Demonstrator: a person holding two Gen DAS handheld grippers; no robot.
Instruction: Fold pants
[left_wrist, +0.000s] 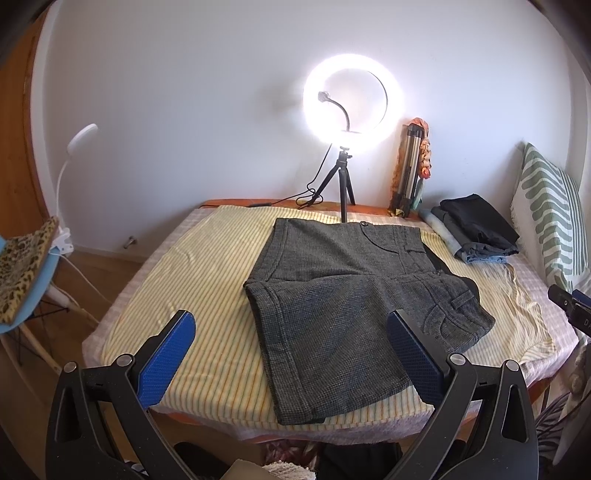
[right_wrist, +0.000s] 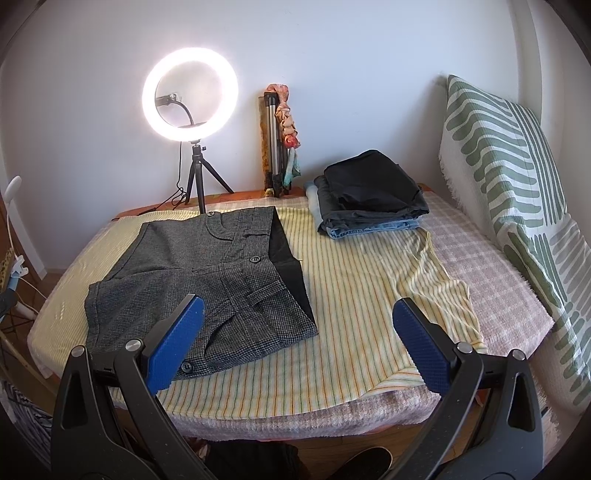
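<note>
Grey checked shorts (left_wrist: 343, 299) lie flat on the yellow striped cloth (left_wrist: 192, 280) that covers the table, with the near leg folded over the far one. They also show at the left of the right wrist view (right_wrist: 199, 280). My left gripper (left_wrist: 291, 354) is open and empty, held above the table's near edge in front of the shorts. My right gripper (right_wrist: 297, 347) is open and empty, above the near edge to the right of the shorts; its left finger (right_wrist: 173, 350) overlaps the shorts' near corner in the view.
A stack of folded dark and denim pants (right_wrist: 369, 195) sits at the back right. A lit ring light on a tripod (right_wrist: 190, 96) and a folded tripod (right_wrist: 275, 144) stand at the back wall. A green-patterned cushion (right_wrist: 517, 192) leans at right. A blue chair (left_wrist: 26, 273) stands left.
</note>
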